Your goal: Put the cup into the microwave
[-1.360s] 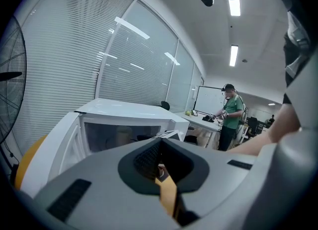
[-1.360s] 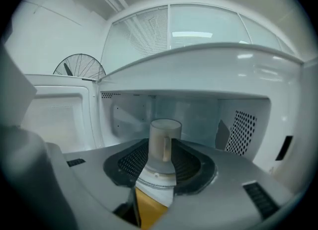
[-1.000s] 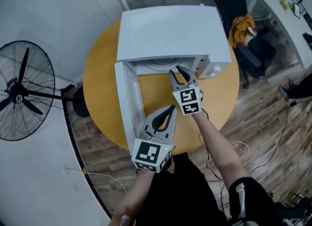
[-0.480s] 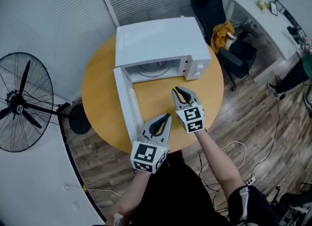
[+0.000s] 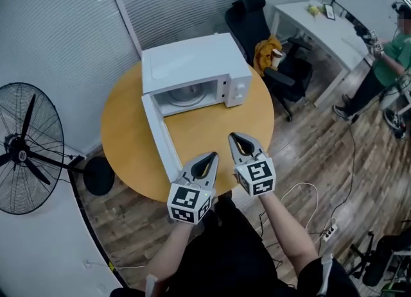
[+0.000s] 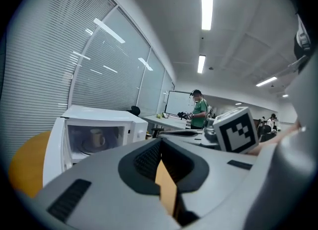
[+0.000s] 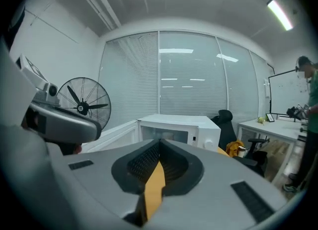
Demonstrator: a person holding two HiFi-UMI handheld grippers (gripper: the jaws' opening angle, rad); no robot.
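Observation:
The white microwave (image 5: 192,61) stands at the back of the round yellow table (image 5: 218,126) with its door (image 5: 158,136) swung open to the left. In the left gripper view, the pale cup (image 6: 97,137) stands on the turntable inside the microwave (image 6: 99,127). My left gripper (image 5: 210,156) hovers over the table's near edge beside the door's end, shut and empty (image 6: 160,144). My right gripper (image 5: 235,137) hangs next to it, well short of the microwave (image 7: 174,129), also shut with nothing held (image 7: 159,147).
A standing fan (image 5: 26,148) is on the floor at the left. A black office chair (image 5: 257,20) with a yellow cloth (image 5: 268,49) and a white desk (image 5: 321,23) are behind the table. A person in green (image 5: 385,55) stands far right. Cables and a power strip (image 5: 327,231) lie on the floor.
My right gripper has drawn back out of the microwave mouth toward the table's near edge, and its jaws have closed. The left gripper has pulled back too.

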